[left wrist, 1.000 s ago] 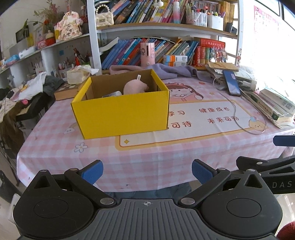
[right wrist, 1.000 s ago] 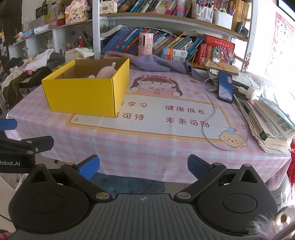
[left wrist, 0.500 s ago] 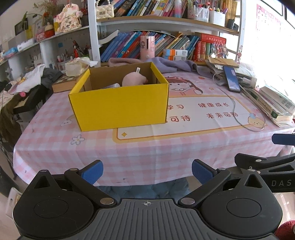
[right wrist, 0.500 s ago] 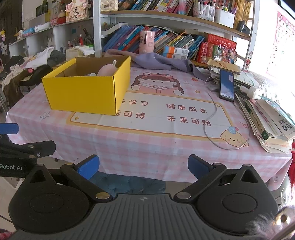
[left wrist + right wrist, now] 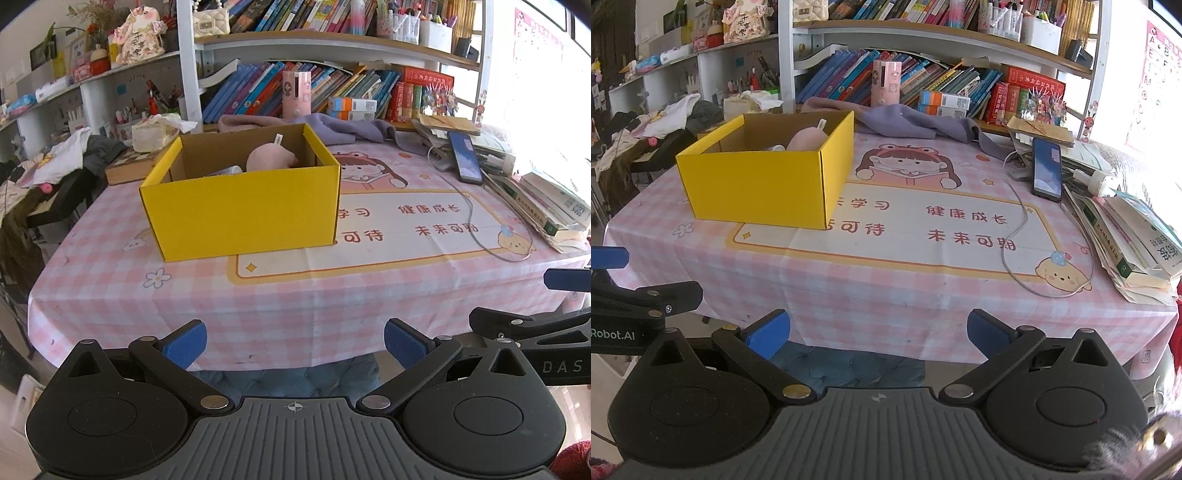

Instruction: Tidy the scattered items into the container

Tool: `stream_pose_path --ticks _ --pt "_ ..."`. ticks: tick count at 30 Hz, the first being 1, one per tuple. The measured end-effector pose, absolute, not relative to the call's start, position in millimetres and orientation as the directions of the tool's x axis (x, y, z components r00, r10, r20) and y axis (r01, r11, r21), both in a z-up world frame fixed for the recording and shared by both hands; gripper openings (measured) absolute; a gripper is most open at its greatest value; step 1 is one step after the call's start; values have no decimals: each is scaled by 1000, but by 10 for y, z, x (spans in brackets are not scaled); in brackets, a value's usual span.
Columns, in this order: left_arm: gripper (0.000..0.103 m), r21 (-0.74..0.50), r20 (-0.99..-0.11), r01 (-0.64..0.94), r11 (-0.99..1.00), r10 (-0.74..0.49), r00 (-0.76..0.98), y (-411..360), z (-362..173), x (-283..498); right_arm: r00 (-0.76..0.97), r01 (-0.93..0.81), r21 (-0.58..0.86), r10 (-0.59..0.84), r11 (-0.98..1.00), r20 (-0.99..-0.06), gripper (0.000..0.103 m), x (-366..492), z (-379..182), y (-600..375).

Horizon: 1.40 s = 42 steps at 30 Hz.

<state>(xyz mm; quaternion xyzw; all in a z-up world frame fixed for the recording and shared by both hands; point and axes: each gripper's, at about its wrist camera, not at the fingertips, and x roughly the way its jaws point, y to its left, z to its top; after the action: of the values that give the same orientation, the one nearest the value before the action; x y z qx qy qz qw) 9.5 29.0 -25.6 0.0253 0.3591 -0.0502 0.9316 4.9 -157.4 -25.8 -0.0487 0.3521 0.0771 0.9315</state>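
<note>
A yellow cardboard box (image 5: 243,214) (image 5: 761,188) stands open on the left half of the pink checked tablecloth (image 5: 280,295). Inside it lie a pink rounded item with a white tag (image 5: 271,158) (image 5: 807,138) and a pale item (image 5: 229,170) mostly hidden by the box wall. My left gripper (image 5: 294,345) is open and empty, held off the table's near edge in front of the box. My right gripper (image 5: 878,334) is also open and empty, off the near edge, to the right of the left one.
A phone (image 5: 1047,169) with a white cable (image 5: 1015,236) lies at the right back. Stacked books and papers (image 5: 1134,240) fill the right edge. A purple cloth (image 5: 908,122) lies behind the box. Bookshelves (image 5: 332,88) stand at the back, with clothes (image 5: 62,158) at the left.
Both grippers have drawn slightly back and lower from the table, staying open. The box and its contents have not moved.
</note>
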Motion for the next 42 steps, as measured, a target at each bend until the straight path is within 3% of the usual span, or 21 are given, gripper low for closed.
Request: stream_pose_path --ticks 42 --pt "103 -24 -672 126 992 -109 732 314 -282 242 739 -177 -42 104 983 -666 103 98 -265 -1569"
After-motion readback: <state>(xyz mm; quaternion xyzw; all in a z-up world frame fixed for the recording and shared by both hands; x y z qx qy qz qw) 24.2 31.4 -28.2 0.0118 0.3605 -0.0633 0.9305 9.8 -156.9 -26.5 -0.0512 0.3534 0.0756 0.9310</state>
